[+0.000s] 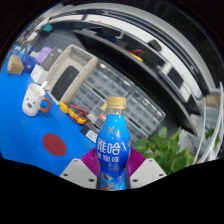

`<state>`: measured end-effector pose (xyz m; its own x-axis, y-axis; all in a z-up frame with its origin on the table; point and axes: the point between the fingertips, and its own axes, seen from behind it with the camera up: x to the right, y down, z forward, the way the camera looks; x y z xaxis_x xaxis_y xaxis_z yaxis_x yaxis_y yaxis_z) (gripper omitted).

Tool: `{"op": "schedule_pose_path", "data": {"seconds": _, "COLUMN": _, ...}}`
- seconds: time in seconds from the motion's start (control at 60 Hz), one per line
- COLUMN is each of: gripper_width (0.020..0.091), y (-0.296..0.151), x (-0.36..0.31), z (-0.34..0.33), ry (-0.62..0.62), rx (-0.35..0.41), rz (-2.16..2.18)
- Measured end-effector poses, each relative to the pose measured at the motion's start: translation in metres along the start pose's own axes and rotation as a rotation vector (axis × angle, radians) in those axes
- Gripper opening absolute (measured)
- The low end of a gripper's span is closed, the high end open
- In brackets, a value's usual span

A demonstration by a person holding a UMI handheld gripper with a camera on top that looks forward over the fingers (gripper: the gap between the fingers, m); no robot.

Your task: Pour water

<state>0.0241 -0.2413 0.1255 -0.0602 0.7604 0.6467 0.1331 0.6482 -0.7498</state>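
Gripper view — capped blue bottle [113, 150] in tool [113, 176].

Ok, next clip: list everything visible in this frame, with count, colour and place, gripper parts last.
Clear plastic bottle of blue drink with a yellow cap: one, blue label, upright between the fingers.
White ceramic mug: one, white, on the blue tabletop beyond the left finger.
Blue tabletop: one, blue, under the mug.
Red round spot: one, red, on the tabletop nearer than the mug.
Green leafy plant: one, green, beyond the right finger.
Gripper: one, pale fingers with magenta pads, closed on the bottle.
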Motion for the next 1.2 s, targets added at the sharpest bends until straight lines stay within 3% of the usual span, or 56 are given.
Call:
{"op": "schedule_pose_path", "data": {"seconds": 0.25, "gripper_width": 0.0333, "y": -0.091, "x": -0.078, "z": 0.034, "ry": -0.058, "rx": 0.080, "rz": -0.444}}
{"op": "schedule_pose_path", "data": {"seconds": 0.517, "gripper_width": 0.0331, "y": -0.144, "x": -0.129, "z": 0.060, "ry": -0.031, "rx": 0.122, "rz": -0.965}}
{"op": "schedule_pose_path", "data": {"seconds": 0.867, "gripper_width": 0.0346, "y": -0.170, "x": -0.149, "z": 0.070, "ry": 0.058, "rx": 0.186, "rz": -1.524}}
{"op": "schedule_pose_path", "data": {"seconds": 1.2, "gripper_width": 0.0346, "y": -0.170, "x": -0.136, "z": 0.068, "ry": 0.036, "rx": 0.185, "rz": -1.249}}
